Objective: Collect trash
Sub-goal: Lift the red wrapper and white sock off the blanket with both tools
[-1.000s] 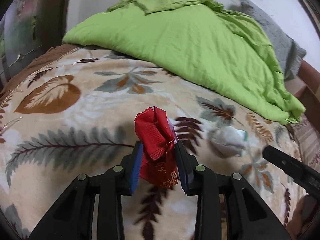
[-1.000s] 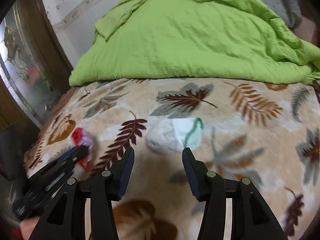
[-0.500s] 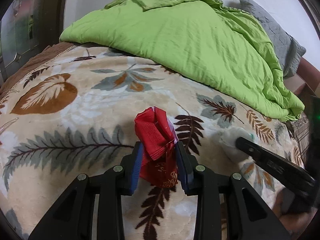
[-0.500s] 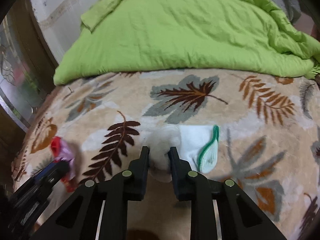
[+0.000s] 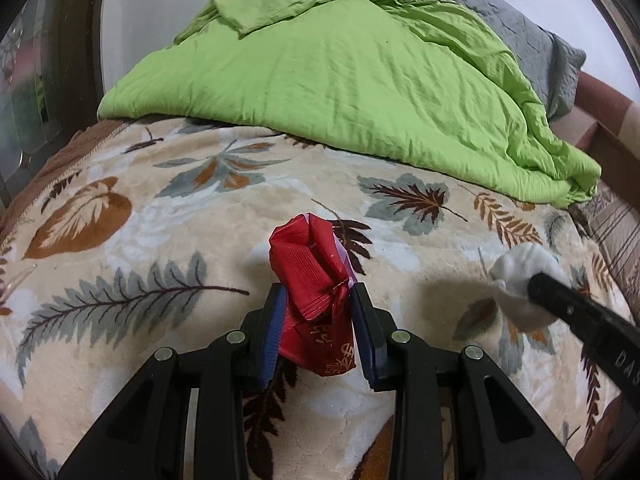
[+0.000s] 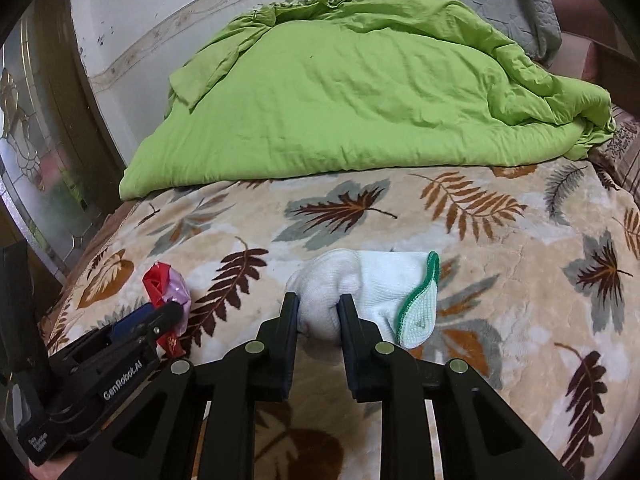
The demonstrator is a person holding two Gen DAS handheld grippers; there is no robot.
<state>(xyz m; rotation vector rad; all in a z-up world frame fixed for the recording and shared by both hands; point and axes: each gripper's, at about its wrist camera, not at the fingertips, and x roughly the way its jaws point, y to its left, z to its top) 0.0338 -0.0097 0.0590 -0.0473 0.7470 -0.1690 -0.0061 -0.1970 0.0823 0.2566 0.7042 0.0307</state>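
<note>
My left gripper (image 5: 318, 300) is shut on a crumpled red wrapper (image 5: 310, 264) and holds it above the leaf-patterned blanket (image 5: 140, 240). The wrapper also shows at the left of the right wrist view (image 6: 162, 280), with the left gripper (image 6: 160, 314) below it. My right gripper (image 6: 318, 302) is shut on a white glove with a green cuff (image 6: 384, 276), lifted a little off the blanket (image 6: 500, 280). In the left wrist view the glove (image 5: 520, 276) hangs at the right, held by the right gripper, whose black finger (image 5: 560, 300) reaches in from the edge.
A bunched green duvet (image 5: 340, 80) covers the far half of the bed, also in the right wrist view (image 6: 360, 92). A grey quilted pillow (image 5: 532, 44) lies behind it. A wall and a dark door frame (image 6: 60, 100) stand at the left.
My right gripper came down over the white glove, shut on it and lifted it off the blanket. My left gripper kept hold of the red wrapper and rose slightly.
</note>
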